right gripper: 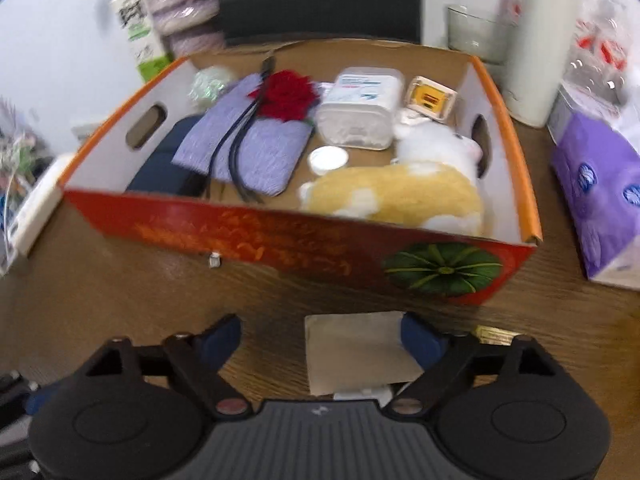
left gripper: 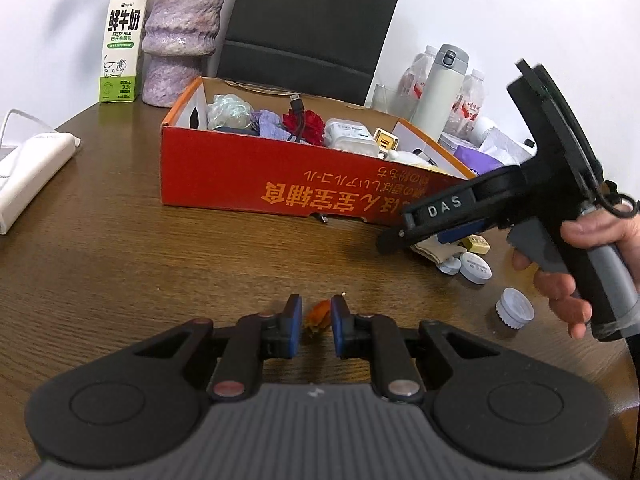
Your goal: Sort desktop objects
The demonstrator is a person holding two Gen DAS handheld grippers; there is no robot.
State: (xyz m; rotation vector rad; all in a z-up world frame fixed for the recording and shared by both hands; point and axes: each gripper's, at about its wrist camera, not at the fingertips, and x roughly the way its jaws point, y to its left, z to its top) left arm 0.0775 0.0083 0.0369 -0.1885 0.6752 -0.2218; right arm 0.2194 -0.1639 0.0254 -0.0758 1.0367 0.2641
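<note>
- Sitting on the wooden table, the red cardboard box is the landmark — its open top shows a red fabric flower, a lilac pouch, a black cable, a white plastic case, a yellow-and-white plush toy and a small white lid.
- In front of the box, the left gripper has its blue pads drawn nearly together, with a small orange object between them; whether the pads actually press on it I cannot tell.
- Near the box's front right corner, the right gripper is held by a hand and tilted down — its fingers stand wide apart, gripping nothing.
- A flat tan paper packet lies on the table between those fingers, close to the right pad.
- White bottle caps rest on the table in front of the box's right end.
- Behind the box stand a milk carton and a purple vase.
</note>
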